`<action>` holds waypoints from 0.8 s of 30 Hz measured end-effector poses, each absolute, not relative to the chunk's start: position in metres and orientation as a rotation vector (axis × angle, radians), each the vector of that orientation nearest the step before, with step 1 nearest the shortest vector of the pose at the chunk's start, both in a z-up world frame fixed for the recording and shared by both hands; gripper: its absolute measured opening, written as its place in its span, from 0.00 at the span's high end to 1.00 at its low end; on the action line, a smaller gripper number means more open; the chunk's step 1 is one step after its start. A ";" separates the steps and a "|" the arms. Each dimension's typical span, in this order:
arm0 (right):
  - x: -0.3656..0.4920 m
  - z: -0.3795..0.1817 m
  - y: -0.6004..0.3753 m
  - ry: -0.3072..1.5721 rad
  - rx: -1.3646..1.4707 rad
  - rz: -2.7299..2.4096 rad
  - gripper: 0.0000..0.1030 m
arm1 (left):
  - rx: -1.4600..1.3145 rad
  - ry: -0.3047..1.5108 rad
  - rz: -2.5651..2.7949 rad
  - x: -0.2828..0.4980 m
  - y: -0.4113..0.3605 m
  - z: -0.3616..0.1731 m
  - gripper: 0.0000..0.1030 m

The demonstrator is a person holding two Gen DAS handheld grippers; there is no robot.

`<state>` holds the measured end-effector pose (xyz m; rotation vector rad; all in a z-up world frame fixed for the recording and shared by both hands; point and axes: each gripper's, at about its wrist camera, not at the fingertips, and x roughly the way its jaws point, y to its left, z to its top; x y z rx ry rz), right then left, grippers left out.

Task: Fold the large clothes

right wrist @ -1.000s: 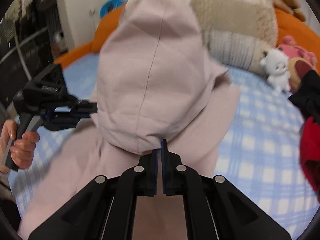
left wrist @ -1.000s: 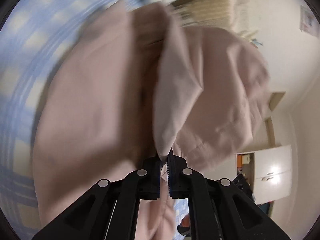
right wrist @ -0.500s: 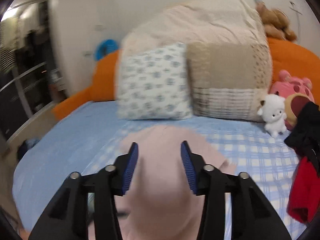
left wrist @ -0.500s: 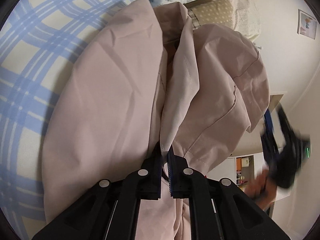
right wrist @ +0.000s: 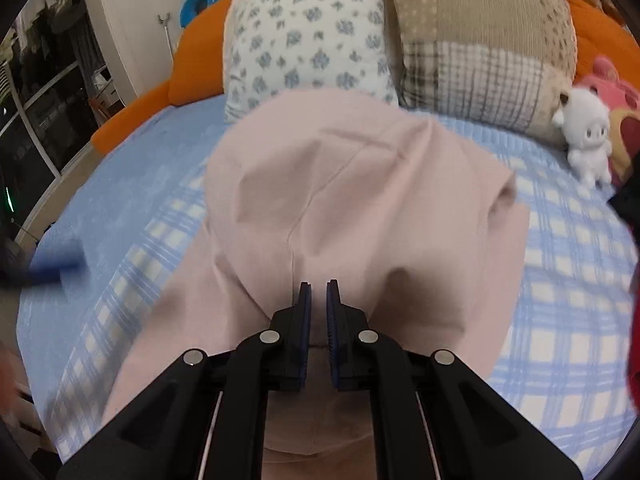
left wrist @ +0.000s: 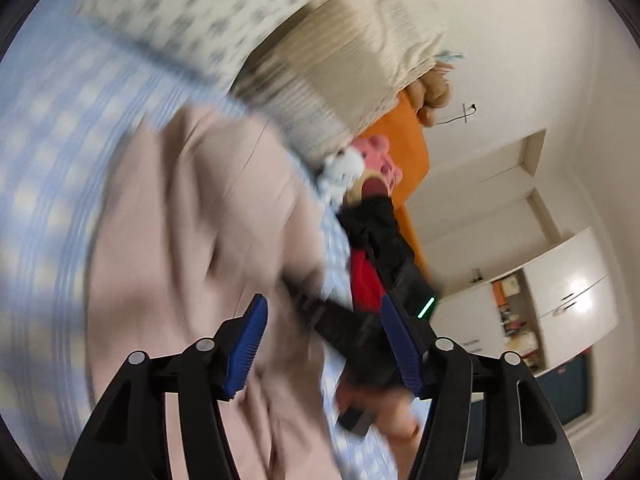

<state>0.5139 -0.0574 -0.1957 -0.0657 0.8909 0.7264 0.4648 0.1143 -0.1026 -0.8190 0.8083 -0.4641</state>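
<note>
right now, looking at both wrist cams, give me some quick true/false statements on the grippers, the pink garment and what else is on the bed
1. The left gripper is wide open with nothing between its fingers. True.
2. The pink garment lies on a blue plaid bedsheet. True.
3. The right gripper is spread as wide as the left one. False: its fingers stand close together with only a narrow gap, and whether they pinch fabric cannot be told.
4. The white plush toy sits on top of the pink garment. False: it stands apart, to the right near the pillows.
5. The floral pillow is behind the garment. True.
</note>
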 end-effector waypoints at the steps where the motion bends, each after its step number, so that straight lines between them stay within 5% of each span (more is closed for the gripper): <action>1: 0.514 -0.206 -0.057 0.914 -0.061 0.726 0.92 | -0.780 0.808 -0.434 0.482 0.111 -0.095 0.32; 6: 0.503 -0.241 -0.057 0.939 -0.134 0.731 0.95 | -0.660 0.806 -0.289 0.572 0.098 -0.087 0.33; 10: 0.504 -0.246 -0.065 0.939 -0.126 0.758 0.97 | -0.775 0.909 -0.288 0.617 0.104 -0.136 0.37; 17: 0.511 -0.175 -0.101 0.756 0.033 0.782 0.92 | -0.579 1.135 -0.293 0.588 0.070 -0.211 0.40; 24: 0.587 -0.154 -0.113 0.718 0.125 0.607 0.92 | -0.502 1.150 -0.296 0.574 0.068 -0.219 0.44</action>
